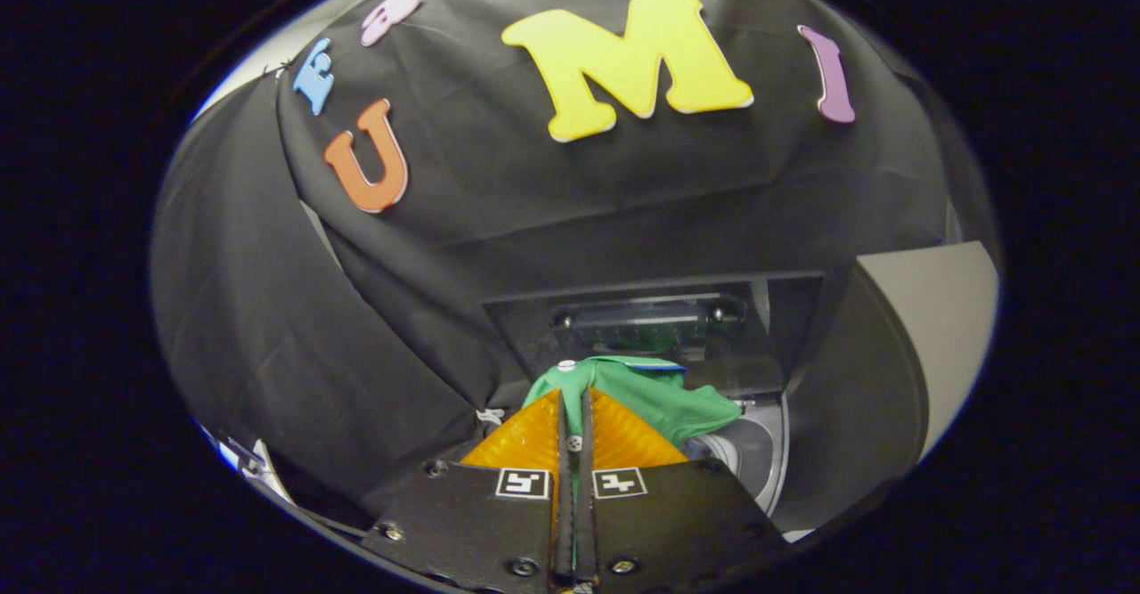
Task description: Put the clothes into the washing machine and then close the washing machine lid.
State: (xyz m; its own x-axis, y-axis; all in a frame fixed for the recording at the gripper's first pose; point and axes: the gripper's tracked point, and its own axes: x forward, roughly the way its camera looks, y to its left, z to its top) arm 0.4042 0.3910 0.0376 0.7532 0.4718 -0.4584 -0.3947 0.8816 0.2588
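A green garment [663, 398] with a white button hangs from my gripper [574, 398], whose two fingers are pressed together on the cloth. The garment drapes ahead of and to the right of the fingertips. Just beyond and below it lies the washing machine's open top: part of the pale drum [757, 451] shows to the right of the fingers. The raised dark lid [659, 313] stands upright behind the garment, with a glossy panel reflecting some green.
Black booth cloth [294, 327] hangs close on the left and behind the machine. A curved dark edge with a pale surface [944, 327] beyond it rises at the right of the machine.
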